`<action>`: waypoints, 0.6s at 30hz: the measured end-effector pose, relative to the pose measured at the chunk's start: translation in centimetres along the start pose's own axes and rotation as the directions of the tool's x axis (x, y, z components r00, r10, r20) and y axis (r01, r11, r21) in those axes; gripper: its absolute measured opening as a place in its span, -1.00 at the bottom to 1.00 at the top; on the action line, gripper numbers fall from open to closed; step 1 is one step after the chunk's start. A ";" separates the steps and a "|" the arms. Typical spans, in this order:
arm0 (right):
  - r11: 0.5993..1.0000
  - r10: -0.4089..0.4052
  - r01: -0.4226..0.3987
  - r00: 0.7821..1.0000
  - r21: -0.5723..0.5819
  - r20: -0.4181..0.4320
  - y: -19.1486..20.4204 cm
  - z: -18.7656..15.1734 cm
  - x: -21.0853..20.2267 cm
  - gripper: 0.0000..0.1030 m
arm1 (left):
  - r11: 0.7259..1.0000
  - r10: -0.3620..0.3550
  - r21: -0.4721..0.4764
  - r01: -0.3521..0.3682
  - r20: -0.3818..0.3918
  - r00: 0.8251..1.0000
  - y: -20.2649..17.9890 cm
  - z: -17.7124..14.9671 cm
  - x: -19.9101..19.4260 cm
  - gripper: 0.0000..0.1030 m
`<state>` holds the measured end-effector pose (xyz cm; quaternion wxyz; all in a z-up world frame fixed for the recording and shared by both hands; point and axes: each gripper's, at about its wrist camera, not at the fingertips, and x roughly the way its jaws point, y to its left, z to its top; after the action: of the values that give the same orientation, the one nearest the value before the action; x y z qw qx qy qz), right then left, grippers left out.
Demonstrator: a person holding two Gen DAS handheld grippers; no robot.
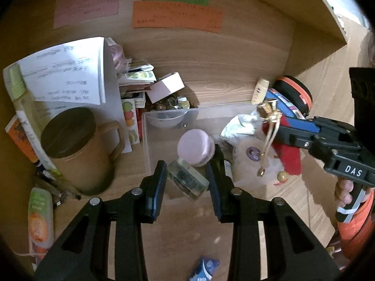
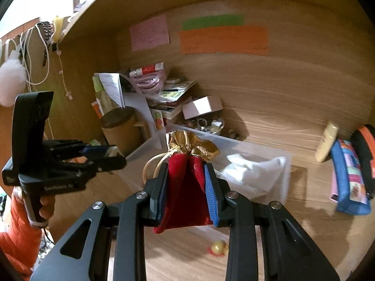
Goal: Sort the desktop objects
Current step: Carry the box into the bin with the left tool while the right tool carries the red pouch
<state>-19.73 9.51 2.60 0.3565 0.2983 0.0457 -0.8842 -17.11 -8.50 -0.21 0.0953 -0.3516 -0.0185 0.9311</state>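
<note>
Red velvet pouch, gold-trimmed mouth: pinched between the blue pads of the right gripper, whose jaws are closed on the fabric. Long axis runs forward along the fingers, gathered gold top at the far end, cream drawstring looping off to the left. Pouch hangs clear of the desk.

Clear plastic bin: directly ahead of and below the pouch, near rim just beyond the fingertips. Judged the likely drop point; the move is a short advance and lowering, with the right gripper the only one placed for it.

White crumpled cloth: inside the bin, ahead and slightly right; open floor of the bin lies to its left.

Left gripper: jaws apart, holding nothing, straddling a small clear box at the bin's near corner. Lilac round case just beyond its tips, inside the bin.

Gold bead: loose on the wooden desk beneath the right gripper.

Far field: brown lidded mug and stacked papers left; blue pencil case right; back panel closes the reach.
</note>
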 end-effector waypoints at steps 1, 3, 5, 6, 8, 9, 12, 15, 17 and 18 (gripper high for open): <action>1.000 0.006 -0.006 1.000 0.001 -0.006 0.2 0.2 0.7 -0.49 | 1.000 0.001 -0.001 -0.001 -0.004 1.000 0.1 0.1 0.3 -0.33; 1.000 0.010 -0.010 1.000 -0.003 -0.021 0.6 0.6 2.0 -0.49 | 1.000 -0.002 -0.006 0.002 -0.016 1.000 0.4 0.3 1.1 -0.33; 1.000 0.014 -0.014 0.999 -0.003 -0.038 0.9 0.8 3.2 -0.48 | 1.000 -0.001 -0.009 0.001 -0.028 1.000 0.6 0.5 1.8 -0.33; 1.000 0.013 -0.013 0.999 -0.003 -0.046 0.9 0.9 3.6 -0.48 | 1.000 -0.003 -0.010 0.003 -0.032 0.999 0.7 0.6 2.1 -0.33; 1.000 0.017 -0.017 0.998 -0.007 -0.066 1.0 1.0 4.8 -0.48 | 1.000 -0.006 -0.012 0.006 -0.045 0.999 1.0 0.7 3.0 -0.33; 1.000 0.016 -0.016 0.997 -0.009 -0.074 1.1 0.9 5.3 -0.48 | 1.000 -0.005 -0.012 0.005 -0.051 0.999 1.1 0.6 3.3 -0.33; 1.000 0.007 -0.007 0.995 -0.005 -0.095 1.0 0.6 6.6 -0.48 | 1.000 -0.016 -0.022 0.014 -0.072 0.997 1.6 0.5 4.5 -0.33; 1.000 -0.018 0.017 0.994 -0.012 -0.108 0.8 0.4 7.4 -0.48 | 1.000 -0.018 -0.020 0.016 -0.068 0.997 1.8 0.5 5.0 -0.33; 0.999 -0.029 0.026 0.993 -0.021 -0.113 0.8 0.2 7.8 -0.46 | 0.999 -0.026 -0.021 0.024 -0.066 0.997 1.8 0.6 5.1 -0.33; 0.999 -0.029 0.026 0.993 -0.023 -0.115 0.8 0.1 7.9 -0.45 | 0.999 -0.028 -0.017 0.027 -0.063 0.998 1.8 0.6 5.2 -0.33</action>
<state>-23.77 4.13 -1.60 0.3442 0.3445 0.0799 -0.8698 -21.58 -9.23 -3.34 0.1059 -0.3812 -0.0281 0.9180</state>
